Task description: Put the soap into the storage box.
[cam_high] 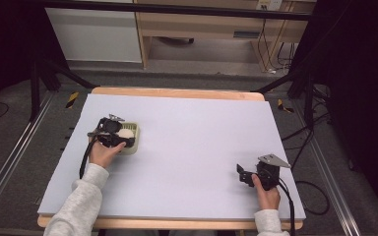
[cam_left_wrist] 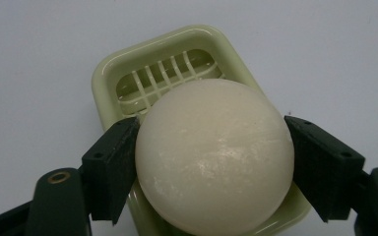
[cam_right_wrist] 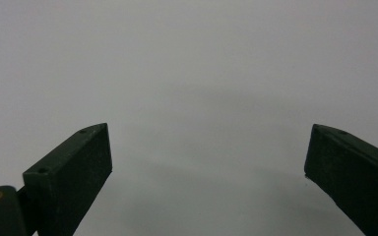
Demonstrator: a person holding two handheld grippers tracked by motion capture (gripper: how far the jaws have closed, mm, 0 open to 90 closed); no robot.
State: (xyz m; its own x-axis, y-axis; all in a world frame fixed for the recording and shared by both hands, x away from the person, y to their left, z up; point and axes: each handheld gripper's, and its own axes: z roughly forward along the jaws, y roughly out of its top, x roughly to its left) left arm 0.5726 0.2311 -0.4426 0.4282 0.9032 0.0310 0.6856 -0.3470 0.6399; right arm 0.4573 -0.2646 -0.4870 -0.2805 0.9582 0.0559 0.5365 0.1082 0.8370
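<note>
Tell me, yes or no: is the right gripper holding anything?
No, the right gripper has its jaws spread wide with nothing between them, just bare table.

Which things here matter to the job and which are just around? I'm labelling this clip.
In the job:
- cream ball, clamped by the left gripper
- pale green slotted dish beneath it

Just around:
- right gripper, open over bare table
- wooden desk behind
- floor cables

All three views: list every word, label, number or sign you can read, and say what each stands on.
No text can be read.
Small label on the wooden cabinet behind the table: too small and blurred to read.
White ball, pale green slotted tray, left gripper and right gripper: no markings seen.
</note>
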